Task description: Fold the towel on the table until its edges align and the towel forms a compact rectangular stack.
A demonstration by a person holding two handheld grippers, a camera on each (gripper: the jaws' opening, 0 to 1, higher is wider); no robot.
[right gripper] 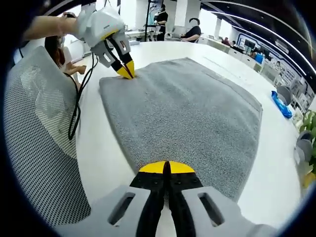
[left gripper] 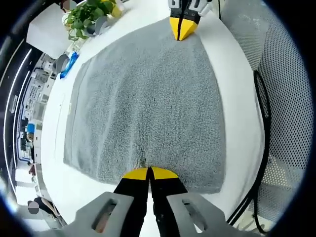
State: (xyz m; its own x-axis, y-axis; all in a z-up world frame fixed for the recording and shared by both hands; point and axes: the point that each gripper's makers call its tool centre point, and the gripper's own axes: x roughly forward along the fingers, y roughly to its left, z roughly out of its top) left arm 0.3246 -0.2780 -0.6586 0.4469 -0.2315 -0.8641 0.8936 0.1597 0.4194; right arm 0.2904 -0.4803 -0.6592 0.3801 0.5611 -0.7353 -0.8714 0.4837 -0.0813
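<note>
A grey towel (left gripper: 148, 98) (right gripper: 187, 113) lies spread flat on the round white table (left gripper: 237, 64) (right gripper: 103, 148). In the left gripper view, my left gripper (left gripper: 148, 172) rises from the bottom, its yellow-tipped jaws shut on the towel's near edge, where the cloth puckers slightly. My right gripper (left gripper: 183, 30) pinches the opposite edge at the top. In the right gripper view, the right gripper (right gripper: 166, 168) is shut on the near edge. The left gripper (right gripper: 127, 71), held by a hand, is shut on the far corner at upper left.
A potted plant (left gripper: 89, 17) and a blue object (left gripper: 69, 64) (right gripper: 281, 106) sit near the table's rim. A mesh chair (left gripper: 281, 74) (right gripper: 34, 128) stands beside the table, with a black cable (left gripper: 265, 123) (right gripper: 78, 103) hanging along it. People (right gripper: 191, 30) are behind the table.
</note>
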